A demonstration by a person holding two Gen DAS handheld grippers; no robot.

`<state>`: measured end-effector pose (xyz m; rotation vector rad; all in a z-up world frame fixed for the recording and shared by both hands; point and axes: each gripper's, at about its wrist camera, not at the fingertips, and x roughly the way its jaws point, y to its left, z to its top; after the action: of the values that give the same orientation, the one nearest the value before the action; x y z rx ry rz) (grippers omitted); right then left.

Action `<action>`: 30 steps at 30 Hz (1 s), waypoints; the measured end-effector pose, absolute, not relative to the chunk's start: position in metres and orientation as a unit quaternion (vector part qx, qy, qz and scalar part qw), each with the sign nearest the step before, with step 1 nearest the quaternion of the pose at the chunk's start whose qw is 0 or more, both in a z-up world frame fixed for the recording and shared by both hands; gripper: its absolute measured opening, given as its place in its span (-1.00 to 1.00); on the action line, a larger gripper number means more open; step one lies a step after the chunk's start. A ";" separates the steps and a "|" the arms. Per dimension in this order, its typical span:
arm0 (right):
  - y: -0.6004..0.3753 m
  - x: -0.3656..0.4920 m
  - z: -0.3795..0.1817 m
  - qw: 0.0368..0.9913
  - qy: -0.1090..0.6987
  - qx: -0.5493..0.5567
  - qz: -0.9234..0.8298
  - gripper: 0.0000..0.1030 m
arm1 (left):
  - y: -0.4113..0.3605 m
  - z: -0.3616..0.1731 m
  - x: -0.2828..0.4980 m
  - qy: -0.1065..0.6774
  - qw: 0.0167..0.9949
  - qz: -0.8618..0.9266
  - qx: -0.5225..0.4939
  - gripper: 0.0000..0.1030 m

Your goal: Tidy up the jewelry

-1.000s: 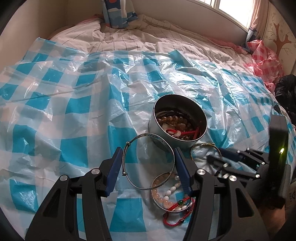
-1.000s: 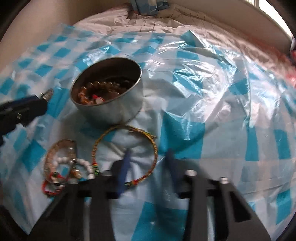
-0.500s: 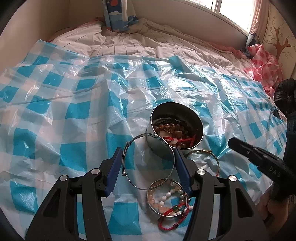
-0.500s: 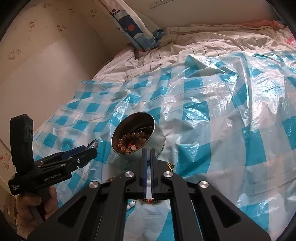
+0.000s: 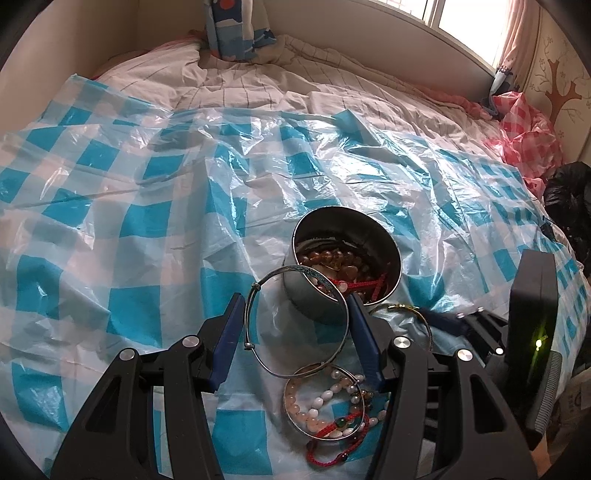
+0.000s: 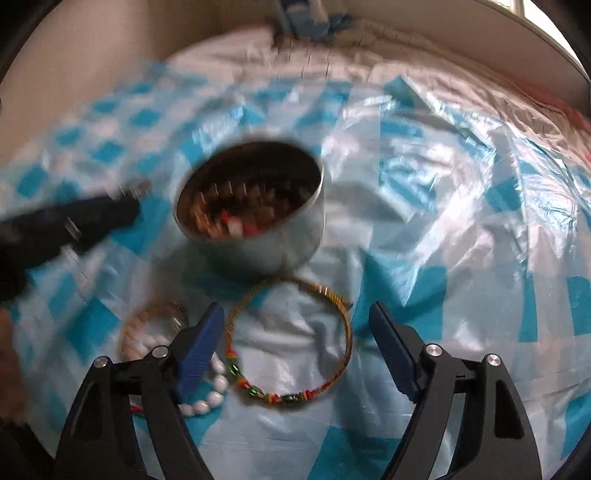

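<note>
My left gripper [image 5: 296, 306] is shut on a silver bangle [image 5: 258, 354], holding it tilted just above the sheet against the near wall of a round metal tin [image 5: 314, 302]. The tin holds brown bead bracelets and red cord. A gold bangle [image 6: 347, 332] with coloured wrapping lies flat on the sheet in front of the tin [image 6: 266, 254]. My right gripper [image 6: 295, 312] hovers over it with jaws opening, the bangle between the fingers and untouched. A heap of pearl and red-cord bracelets [image 5: 328, 402] lies near the left fingers.
A blue-and-white checked plastic sheet [image 5: 147, 221] covers a rumpled bed. A patterned pillow [image 5: 236, 33] leans at the far wall. At the right edge sit a pink checked bag [image 5: 528, 136] and a black bag [image 5: 569, 199]. The right wrist view is motion-blurred.
The right gripper, shut and raised high half a second ago, has dropped back low over the gold bangle with its jaws spread. The left gripper keeps still with the silver bangle.
</note>
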<state>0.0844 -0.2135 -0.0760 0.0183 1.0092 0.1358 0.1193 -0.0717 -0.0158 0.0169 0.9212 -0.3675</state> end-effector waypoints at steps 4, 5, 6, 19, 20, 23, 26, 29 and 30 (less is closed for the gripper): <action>-0.232 0.079 -0.072 0.874 0.480 0.039 0.062 -0.77 | -0.072 -0.015 0.119 0.441 0.880 -0.177 0.007 0.03; -0.235 0.077 -0.070 0.875 0.477 0.050 0.065 -0.89 | -0.072 -0.015 0.119 0.441 0.880 -0.176 0.007 0.03; -0.238 0.076 -0.067 0.876 0.473 0.064 0.071 -0.89 | -0.072 -0.015 0.119 0.440 0.880 -0.177 0.006 0.03; -0.265 0.059 -0.024 0.903 0.380 0.166 0.108 -0.92 | -0.085 -0.012 0.122 0.435 0.882 -0.183 0.008 0.03; -0.265 0.057 -0.021 0.907 0.373 0.165 0.108 -0.92 | -0.087 -0.012 0.122 0.434 0.882 -0.184 0.008 0.03; -0.264 0.052 -0.013 0.914 0.353 0.167 0.112 -0.92 | -0.092 -0.011 0.123 0.430 0.884 -0.185 0.007 0.03; -0.261 0.055 -0.008 0.916 0.344 0.166 0.119 -0.92 | -0.097 -0.011 0.127 0.428 0.885 -0.185 0.003 0.03; -0.257 0.058 -0.005 0.917 0.339 0.166 0.127 -0.92 | -0.102 -0.012 0.131 0.428 0.885 -0.184 0.000 0.03; -0.257 0.059 -0.005 0.918 0.337 0.167 0.129 -0.92 | -0.104 -0.012 0.134 0.428 0.885 -0.183 -0.002 0.03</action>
<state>0.0587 -0.2570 -0.0046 0.3425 0.6927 0.2648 0.1339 -0.1041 -0.0119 -0.0032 0.8894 -0.3816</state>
